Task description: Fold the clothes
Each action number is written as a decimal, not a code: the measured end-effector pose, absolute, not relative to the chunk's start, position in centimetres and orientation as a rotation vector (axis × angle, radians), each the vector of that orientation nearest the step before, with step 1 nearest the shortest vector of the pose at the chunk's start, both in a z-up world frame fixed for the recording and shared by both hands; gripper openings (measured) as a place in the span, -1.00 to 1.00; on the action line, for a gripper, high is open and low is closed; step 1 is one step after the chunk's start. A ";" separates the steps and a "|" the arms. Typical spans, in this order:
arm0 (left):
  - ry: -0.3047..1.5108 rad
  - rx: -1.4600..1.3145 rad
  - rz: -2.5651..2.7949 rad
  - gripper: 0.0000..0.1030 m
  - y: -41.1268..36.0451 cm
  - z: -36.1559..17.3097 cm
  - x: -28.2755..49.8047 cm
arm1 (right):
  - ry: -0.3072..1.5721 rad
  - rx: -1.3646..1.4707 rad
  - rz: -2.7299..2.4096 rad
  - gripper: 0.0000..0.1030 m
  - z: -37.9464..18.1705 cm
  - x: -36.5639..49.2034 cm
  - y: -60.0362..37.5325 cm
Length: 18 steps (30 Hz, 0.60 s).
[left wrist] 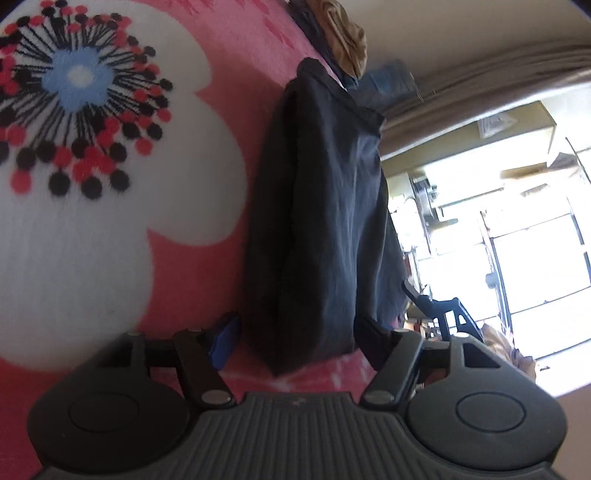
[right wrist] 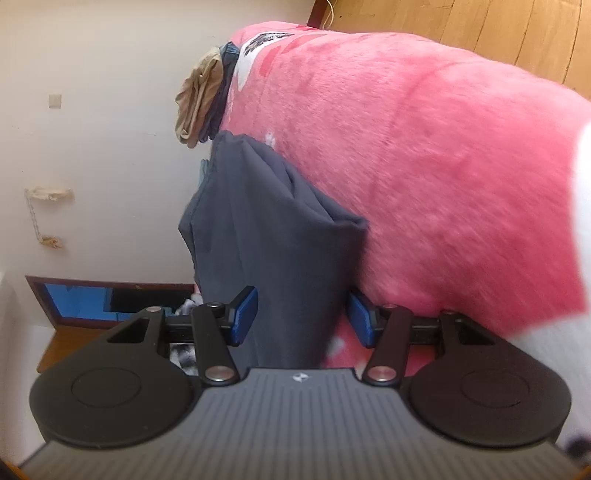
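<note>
A dark grey garment (left wrist: 325, 221) is seen folded into a long, narrow bundle lying on a pink fleece blanket (left wrist: 229, 74) printed with large white flowers. In the left wrist view, the near end of the garment lies between the two fingers of the left gripper (left wrist: 299, 339); its jaws are spread wide, with one blue pad (left wrist: 223, 339) just beside the cloth on one side, while the other finger is partly covered by a fold (whether that pad touches the fabric cannot be told). No grip on the cloth is shown there.

In the right wrist view, the same garment (right wrist: 273, 229) is seen from the opposite side, running away from the camera along the blanket (right wrist: 424, 166). The right gripper (right wrist: 303, 321) is set astride the near end, its jaws wide; the blue pads (right wrist: 245, 314) stand on either side of the fabric, close to it but not pressed together on it.

Beyond the far end of the garment, a small heap of other clothes (right wrist: 201, 96), tan on top of darker pieces, is seen at the blanket's edge, against a pale wall (right wrist: 92, 129). Wooden flooring (right wrist: 461, 22) is visible past the blanket, and a bright window area (left wrist: 498, 240) fills one side of the left wrist view.
</note>
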<state>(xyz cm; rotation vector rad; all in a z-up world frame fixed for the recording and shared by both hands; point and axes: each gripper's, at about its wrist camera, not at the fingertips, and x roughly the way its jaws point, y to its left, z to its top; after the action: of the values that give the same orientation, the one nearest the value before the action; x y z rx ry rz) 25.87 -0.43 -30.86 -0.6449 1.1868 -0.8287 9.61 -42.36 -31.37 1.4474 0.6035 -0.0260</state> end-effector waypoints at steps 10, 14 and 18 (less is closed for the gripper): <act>1.212 -0.728 -0.779 -0.86 -1.9 -31.3 26.5 | 0.482 1.556 -0.077 -0.85 -33.0 9.7 -42.8; 1.185 -0.739 -0.814 -0.88 -1.0 -29.7 25.6 | 0.457 1.528 -0.088 -0.91 -32.1 8.6 -41.9; 1.244 -0.697 -0.860 -0.88 1.0 -28.9 23.8 | 0.464 1.518 -0.064 -0.91 -31.0 6.0 -40.7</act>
<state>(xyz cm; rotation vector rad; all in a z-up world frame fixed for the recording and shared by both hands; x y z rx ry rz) 23.79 1.03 -28.88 -0.6968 1.2442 -0.8601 6.02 -40.72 -31.05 1.5184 0.4639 -0.0639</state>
